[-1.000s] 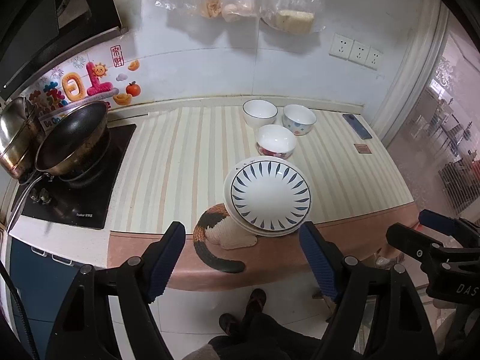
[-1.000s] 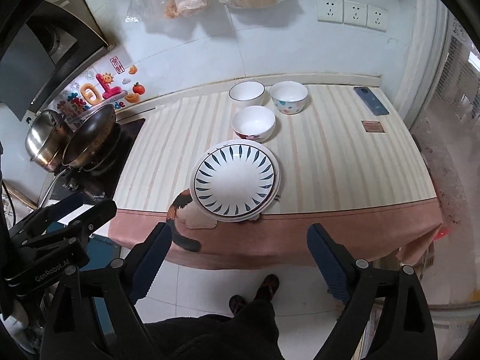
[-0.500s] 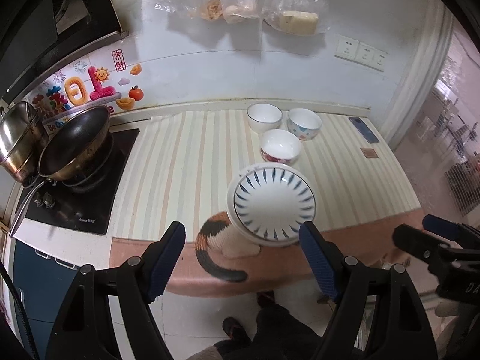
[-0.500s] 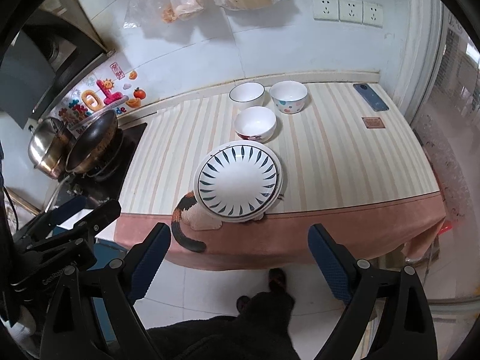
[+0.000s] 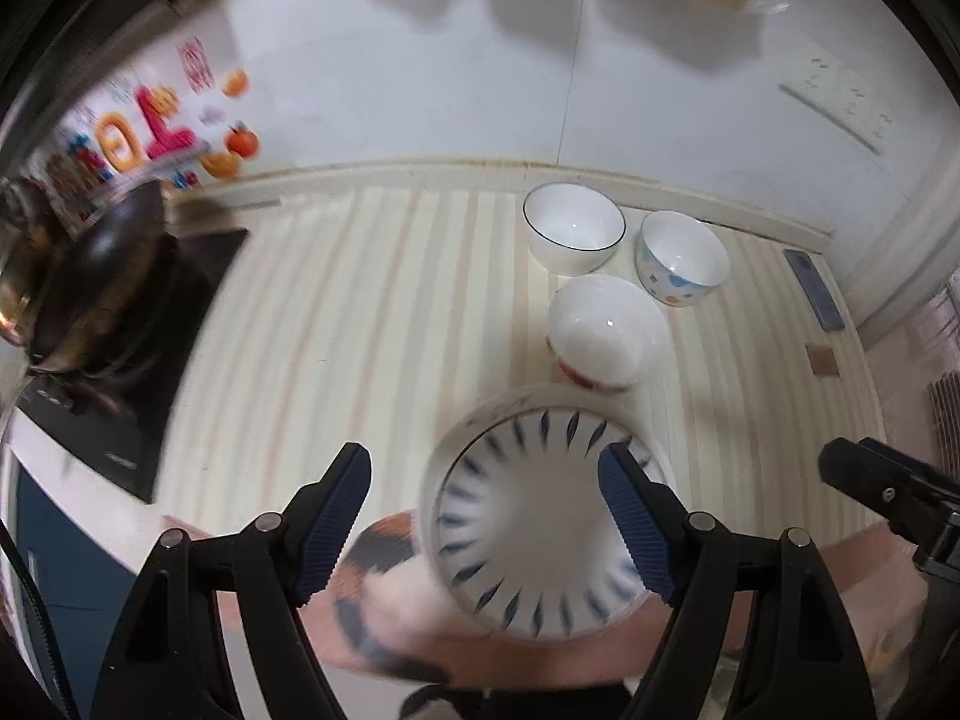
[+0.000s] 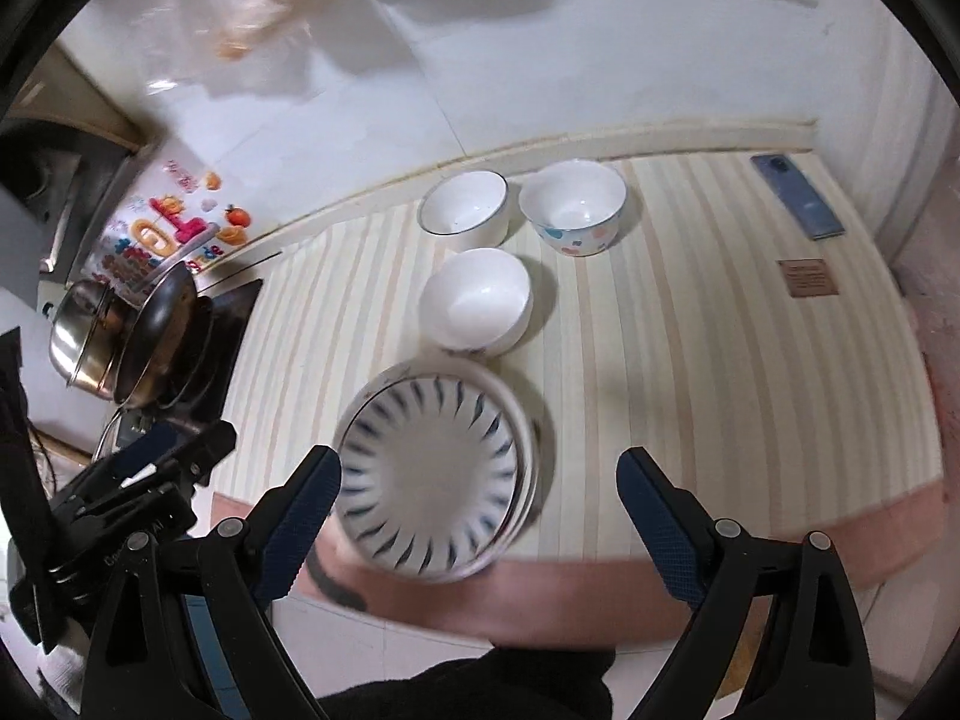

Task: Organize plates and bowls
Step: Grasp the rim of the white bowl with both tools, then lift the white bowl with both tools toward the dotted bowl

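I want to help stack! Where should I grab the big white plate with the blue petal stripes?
Grip the blue-striped white plate by its raised rim, coming from the near counter edge, where the rim reaches the pink-edged striped counter front. It lies flat on other plates, so pinch only the top rim.

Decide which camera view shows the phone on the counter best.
The right wrist view: the phone lies whole and fairly sharp near the counter's far right corner. In the left wrist view the phone is only a thin, squeezed sliver by the frame's right side.
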Action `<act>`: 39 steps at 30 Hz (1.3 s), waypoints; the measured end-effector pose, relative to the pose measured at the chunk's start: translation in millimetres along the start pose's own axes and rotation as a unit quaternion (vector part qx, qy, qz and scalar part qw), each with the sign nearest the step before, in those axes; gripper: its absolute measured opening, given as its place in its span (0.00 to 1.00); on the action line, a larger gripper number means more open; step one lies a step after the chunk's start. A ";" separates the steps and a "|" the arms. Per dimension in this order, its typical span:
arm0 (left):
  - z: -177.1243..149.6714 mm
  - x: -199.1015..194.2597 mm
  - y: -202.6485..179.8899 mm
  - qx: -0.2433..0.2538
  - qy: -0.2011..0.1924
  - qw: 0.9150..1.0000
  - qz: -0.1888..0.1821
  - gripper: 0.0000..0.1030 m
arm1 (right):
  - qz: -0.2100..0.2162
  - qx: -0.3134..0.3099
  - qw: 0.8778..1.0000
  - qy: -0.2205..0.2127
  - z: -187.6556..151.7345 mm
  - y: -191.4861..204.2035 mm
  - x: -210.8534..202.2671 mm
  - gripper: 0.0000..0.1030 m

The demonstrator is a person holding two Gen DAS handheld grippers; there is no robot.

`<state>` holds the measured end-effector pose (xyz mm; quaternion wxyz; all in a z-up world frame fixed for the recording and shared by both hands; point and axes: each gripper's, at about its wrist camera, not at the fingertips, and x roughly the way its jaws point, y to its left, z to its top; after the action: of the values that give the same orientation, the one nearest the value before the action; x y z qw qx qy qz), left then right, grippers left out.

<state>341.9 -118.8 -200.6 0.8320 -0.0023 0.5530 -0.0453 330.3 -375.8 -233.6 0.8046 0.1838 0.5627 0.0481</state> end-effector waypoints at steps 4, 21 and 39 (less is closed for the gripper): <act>32.2 57.7 -8.9 -0.010 0.041 0.999 -0.001 0.75 | 0.014 0.000 0.999 0.037 43.5 -25.4 58.1 0.93; 84.1 207.1 -38.9 0.014 0.157 0.986 -0.059 0.17 | 0.092 0.066 0.985 0.132 103.5 -63.3 236.0 0.37; 54.9 131.1 -108.9 0.064 0.113 0.987 -0.096 0.17 | 0.064 0.033 0.993 0.098 87.9 -81.5 158.5 0.25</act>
<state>434.8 -240.1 -294.0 0.7546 0.0030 0.6365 -0.1596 458.4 -427.6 -376.5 0.7340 0.2405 0.6273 0.0990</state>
